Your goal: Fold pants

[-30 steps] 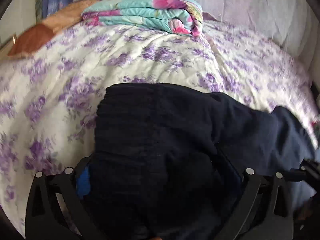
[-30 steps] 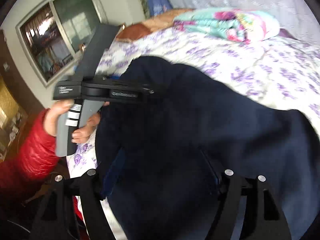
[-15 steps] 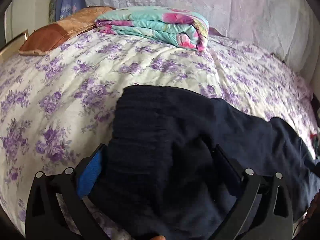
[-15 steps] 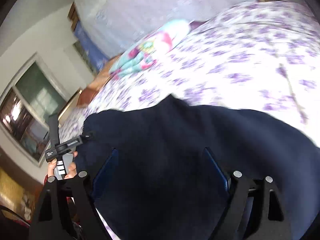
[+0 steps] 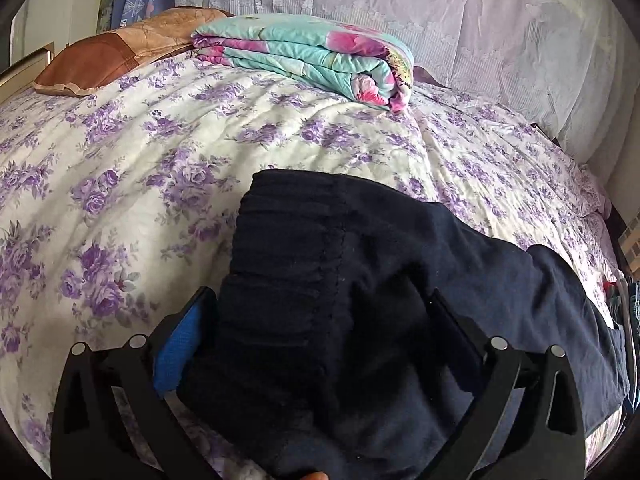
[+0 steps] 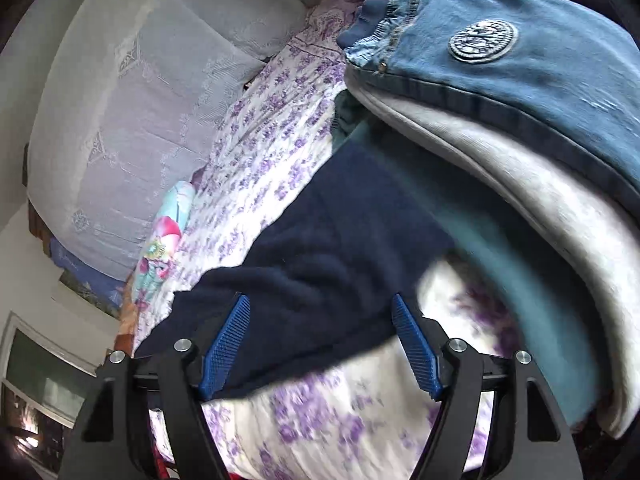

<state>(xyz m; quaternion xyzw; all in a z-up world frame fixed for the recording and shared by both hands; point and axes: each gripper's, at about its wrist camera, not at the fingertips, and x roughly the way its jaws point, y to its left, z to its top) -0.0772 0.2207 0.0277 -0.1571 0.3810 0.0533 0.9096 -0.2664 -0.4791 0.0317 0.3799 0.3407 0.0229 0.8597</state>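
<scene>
The dark navy pants (image 5: 360, 280) lie spread on the floral bedspread (image 5: 160, 152), the ribbed waistband toward the far side. My left gripper (image 5: 316, 328) stands with its jaws wide apart and the waistband end bunched between them; the blue pad (image 5: 176, 352) of the left finger shows beside the cloth. In the right wrist view the pants (image 6: 320, 264) lie flat under and beyond my right gripper (image 6: 324, 340), which is open with both blue pads bare and nothing between them.
A folded turquoise and pink quilt (image 5: 312, 56) and a brown pillow (image 5: 104, 56) lie at the far side of the bed. A stack of folded clothes topped by blue jeans (image 6: 520, 80) sits close on the right. A grey headboard (image 6: 160, 100) runs behind.
The right gripper has let go of the pants, pulled back and swung right toward the clothes stack. The pants have settled flatter on the bed. The left gripper has drawn back slightly.
</scene>
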